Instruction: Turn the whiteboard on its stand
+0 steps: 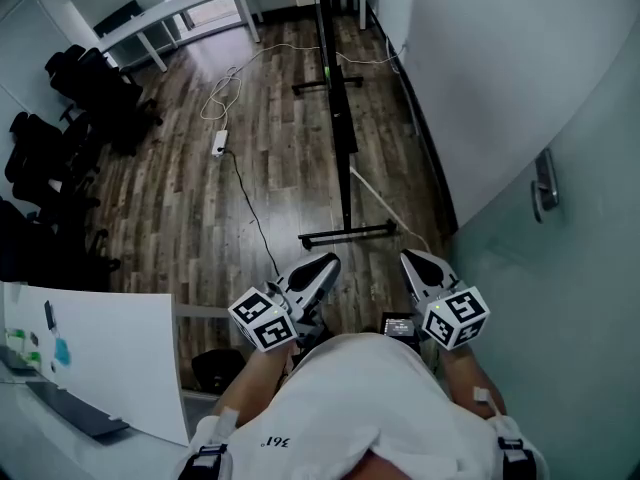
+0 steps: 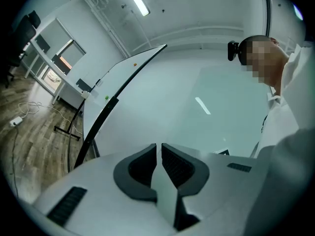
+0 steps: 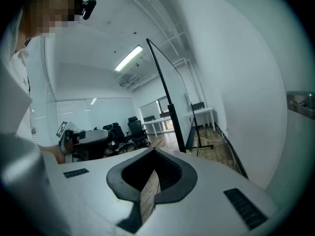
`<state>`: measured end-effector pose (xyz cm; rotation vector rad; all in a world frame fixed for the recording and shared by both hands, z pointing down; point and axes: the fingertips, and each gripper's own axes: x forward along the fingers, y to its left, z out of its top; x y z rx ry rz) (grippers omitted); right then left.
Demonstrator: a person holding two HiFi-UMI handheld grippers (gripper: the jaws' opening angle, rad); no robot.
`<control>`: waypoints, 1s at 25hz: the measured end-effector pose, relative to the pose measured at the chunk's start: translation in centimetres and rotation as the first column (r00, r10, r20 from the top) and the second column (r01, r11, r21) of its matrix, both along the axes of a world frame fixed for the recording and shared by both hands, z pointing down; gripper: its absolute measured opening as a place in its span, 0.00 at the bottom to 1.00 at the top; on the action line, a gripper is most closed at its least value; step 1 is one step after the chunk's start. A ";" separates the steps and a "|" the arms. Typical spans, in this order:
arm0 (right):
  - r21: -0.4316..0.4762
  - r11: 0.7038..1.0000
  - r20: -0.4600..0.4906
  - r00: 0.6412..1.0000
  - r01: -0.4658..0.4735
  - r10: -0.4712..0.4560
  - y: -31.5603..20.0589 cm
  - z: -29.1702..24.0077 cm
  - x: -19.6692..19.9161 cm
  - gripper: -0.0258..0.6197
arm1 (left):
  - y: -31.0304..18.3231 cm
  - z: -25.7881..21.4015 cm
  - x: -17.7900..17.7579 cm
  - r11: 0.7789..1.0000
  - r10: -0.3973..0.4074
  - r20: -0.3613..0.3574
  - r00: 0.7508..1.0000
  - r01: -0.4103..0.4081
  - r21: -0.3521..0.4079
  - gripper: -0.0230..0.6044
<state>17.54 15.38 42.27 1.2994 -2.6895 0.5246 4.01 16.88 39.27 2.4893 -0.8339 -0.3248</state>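
The whiteboard (image 1: 339,118) stands edge-on ahead of me, a thin black line running away across the wood floor. Its near stand foot (image 1: 346,235) lies just beyond both grippers. My left gripper (image 1: 325,264) and right gripper (image 1: 412,259) are held close to my chest, side by side, both shut with nothing between the jaws. Neither touches the board. In the left gripper view the shut left gripper (image 2: 159,147) points up past the board's black edge (image 2: 106,113). The right gripper (image 3: 152,155) looks along the board's frame (image 3: 174,124), and the left gripper (image 3: 78,137) shows at its left.
A white wall and a door with a metal handle (image 1: 543,186) close off the right. A power strip (image 1: 218,147) and cables lie on the floor left of the board. Black office chairs (image 1: 85,88) stand at the left, white desks (image 1: 190,3) at the back, a white table (image 1: 95,353) near left.
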 end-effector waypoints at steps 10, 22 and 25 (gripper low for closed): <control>-0.068 0.998 0.050 0.999 0.001 0.002 0.1 1.6 2.0 0.08 | 0.0 0.2 0.7 0.999 -0.050 0.004 0.999 0.050 -0.010 0.07; -0.020 0.999 -0.013 0.999 0.032 -0.032 -0.7 1.7 3.3 0.12 | -0.4 0.7 1.6 0.994 -0.112 0.042 0.993 0.112 0.007 0.08; -0.023 0.999 -0.012 0.999 0.038 -0.039 -1.5 1.8 2.5 0.17 | -1.3 0.4 1.4 0.994 -0.111 0.052 0.992 0.110 0.016 0.10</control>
